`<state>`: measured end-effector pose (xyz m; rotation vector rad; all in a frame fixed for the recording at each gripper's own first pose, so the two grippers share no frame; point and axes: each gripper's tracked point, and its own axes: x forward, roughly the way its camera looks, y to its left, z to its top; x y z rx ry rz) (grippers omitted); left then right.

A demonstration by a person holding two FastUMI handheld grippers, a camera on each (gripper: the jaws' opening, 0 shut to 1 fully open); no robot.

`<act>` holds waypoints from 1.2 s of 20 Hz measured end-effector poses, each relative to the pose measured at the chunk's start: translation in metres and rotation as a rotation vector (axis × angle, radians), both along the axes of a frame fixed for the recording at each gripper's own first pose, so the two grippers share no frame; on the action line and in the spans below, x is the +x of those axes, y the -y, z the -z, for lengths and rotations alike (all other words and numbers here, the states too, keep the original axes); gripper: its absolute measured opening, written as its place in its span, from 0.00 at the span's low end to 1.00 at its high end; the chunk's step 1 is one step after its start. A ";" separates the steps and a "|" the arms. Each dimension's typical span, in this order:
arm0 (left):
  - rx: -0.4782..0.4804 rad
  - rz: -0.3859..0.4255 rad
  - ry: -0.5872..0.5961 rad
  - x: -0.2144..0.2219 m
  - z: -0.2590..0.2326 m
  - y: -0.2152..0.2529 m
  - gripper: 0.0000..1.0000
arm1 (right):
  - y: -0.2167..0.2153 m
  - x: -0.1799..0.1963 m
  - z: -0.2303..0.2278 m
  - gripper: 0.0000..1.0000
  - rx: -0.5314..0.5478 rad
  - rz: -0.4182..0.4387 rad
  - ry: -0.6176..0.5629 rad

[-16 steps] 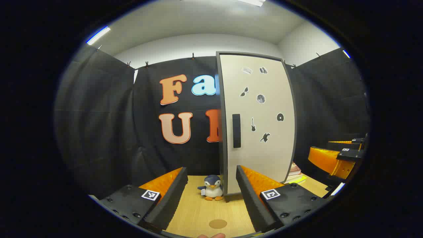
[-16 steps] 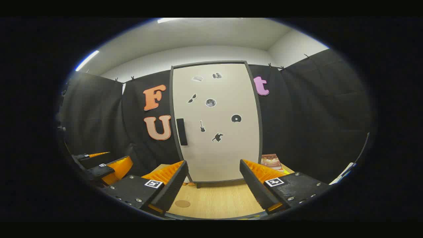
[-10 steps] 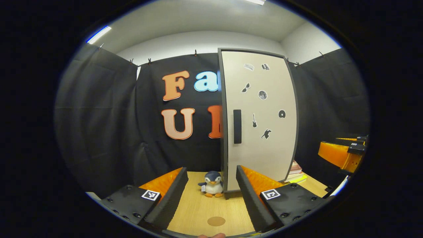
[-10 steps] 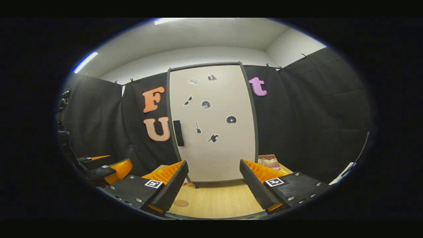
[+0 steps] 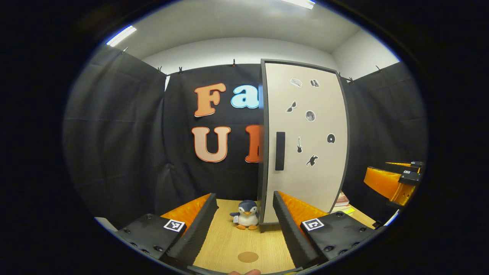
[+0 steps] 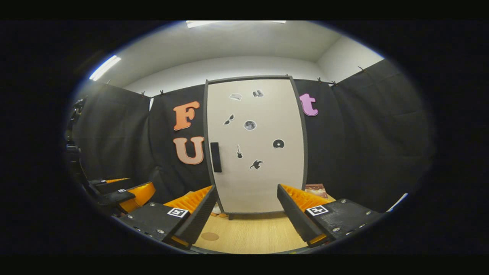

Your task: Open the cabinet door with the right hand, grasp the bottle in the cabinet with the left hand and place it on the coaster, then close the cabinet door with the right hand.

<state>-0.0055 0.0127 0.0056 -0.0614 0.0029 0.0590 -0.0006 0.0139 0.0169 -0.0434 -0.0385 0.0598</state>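
The cabinet door stood closed, hiding its contents; both the left claw and right claw gaped wide, empty, above the surface

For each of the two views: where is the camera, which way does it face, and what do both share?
Left gripper view: rides the left gripper, facing the cabinet door obliquely from its handle side; penguin toy ahead, right gripper at right.
Right gripper view: rides the right gripper, facing the door squarely; left gripper at left.
Shared: door, handle, coaster, table.
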 end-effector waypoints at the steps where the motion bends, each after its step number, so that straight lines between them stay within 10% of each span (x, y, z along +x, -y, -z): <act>1: -0.003 -0.002 0.005 0.002 -0.002 -0.001 0.96 | -0.002 0.001 -0.002 0.96 -0.002 -0.001 0.003; 24: -0.050 0.053 -0.024 0.029 0.024 -0.021 0.96 | -0.055 0.090 -0.002 0.96 -0.013 -0.024 -0.013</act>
